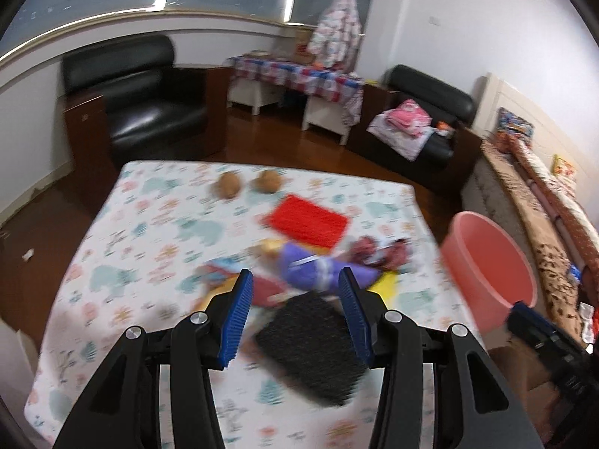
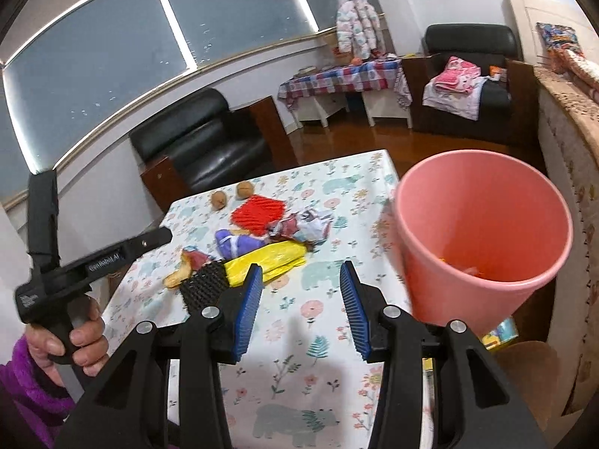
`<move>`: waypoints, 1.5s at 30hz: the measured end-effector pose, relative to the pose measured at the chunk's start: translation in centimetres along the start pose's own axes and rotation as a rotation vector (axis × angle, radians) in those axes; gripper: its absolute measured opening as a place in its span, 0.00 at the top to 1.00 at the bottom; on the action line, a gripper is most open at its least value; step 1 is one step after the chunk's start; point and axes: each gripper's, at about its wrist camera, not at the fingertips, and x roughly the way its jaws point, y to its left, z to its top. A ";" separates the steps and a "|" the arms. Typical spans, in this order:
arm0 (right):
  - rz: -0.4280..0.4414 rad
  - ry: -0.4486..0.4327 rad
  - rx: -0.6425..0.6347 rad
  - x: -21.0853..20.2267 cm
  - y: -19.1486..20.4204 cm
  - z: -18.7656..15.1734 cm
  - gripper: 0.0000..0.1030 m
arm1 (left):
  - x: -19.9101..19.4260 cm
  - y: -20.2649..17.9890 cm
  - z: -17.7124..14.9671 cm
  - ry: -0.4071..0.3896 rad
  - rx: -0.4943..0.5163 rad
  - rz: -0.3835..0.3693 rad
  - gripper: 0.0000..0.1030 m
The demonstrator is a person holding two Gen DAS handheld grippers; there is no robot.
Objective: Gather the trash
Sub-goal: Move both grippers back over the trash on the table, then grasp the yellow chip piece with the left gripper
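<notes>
Left gripper [image 1: 295,314]: jaws parted, nothing clamped, poised over the black scouring pad [image 1: 312,351] on the patterned table [image 1: 123,262]. Right gripper [image 2: 299,308]: jaws parted, empty, above bare cloth. Trash cluster sits mid-table: purple wrapper [image 1: 318,271], yellow bag [image 2: 273,260], red pad [image 1: 307,220]. Pink bin [image 2: 483,239] stands just beside the table's right edge, holding orange scraps

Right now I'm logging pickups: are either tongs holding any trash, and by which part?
Nothing is held. The left tongs and right tongs both stand open and empty above the table.
</notes>
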 end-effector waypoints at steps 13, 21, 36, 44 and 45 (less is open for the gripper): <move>0.033 0.093 -0.003 2.5 0.6 -0.2 0.57 | 2.7 5.4 -2.8 0.095 -0.080 0.114 0.55; 0.039 0.122 0.025 3.7 0.2 -0.3 0.57 | 5.1 6.8 -3.2 0.158 -0.147 0.116 0.63; 0.065 0.156 -0.149 6.5 4.5 0.9 0.57 | 5.8 7.5 -2.9 0.158 -0.165 0.093 0.95; -0.003 0.195 -0.070 10.2 5.8 1.2 0.57 | 3.8 8.4 -2.8 0.117 -0.189 0.067 0.95; -0.006 0.198 -0.051 10.5 5.9 1.4 0.57 | 3.6 8.5 -2.8 0.112 -0.190 0.065 0.95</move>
